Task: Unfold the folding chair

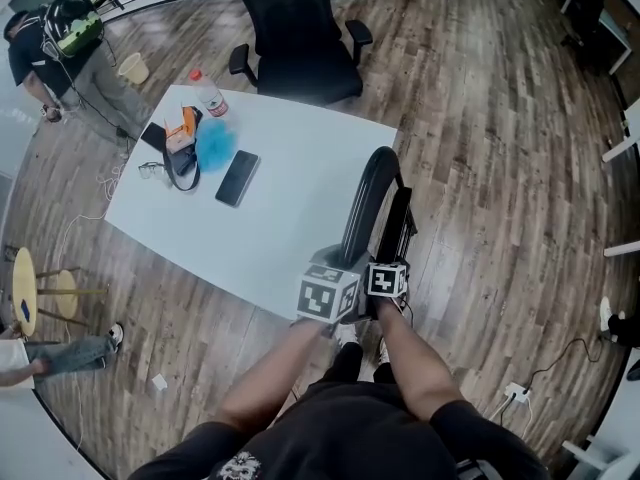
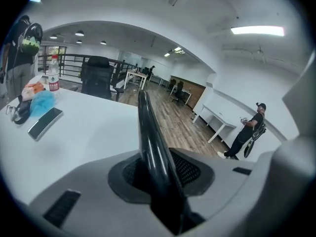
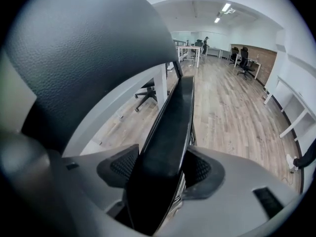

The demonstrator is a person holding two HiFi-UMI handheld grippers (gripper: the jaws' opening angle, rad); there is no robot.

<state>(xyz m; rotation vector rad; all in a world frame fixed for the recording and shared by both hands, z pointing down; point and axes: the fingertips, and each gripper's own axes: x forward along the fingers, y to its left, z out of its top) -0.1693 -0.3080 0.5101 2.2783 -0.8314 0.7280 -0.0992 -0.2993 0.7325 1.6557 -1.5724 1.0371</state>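
Folding chair (image 1: 376,196) stands folded beside the table (image 1: 290,208), left gripper (image 2: 159,174) clenched on its curved rim (image 2: 148,127), right gripper (image 3: 160,179) on its flat panel (image 3: 175,117) — either smooth edge may slip free when pulled apart.

From above, the marker cubes (image 1: 326,296) hide the jaws of the left gripper (image 1: 340,266) and right gripper (image 1: 388,264), the legs of the folding chair (image 1: 372,203) are hidden behind them, and the label on the bottle (image 1: 208,93) is too small to read.
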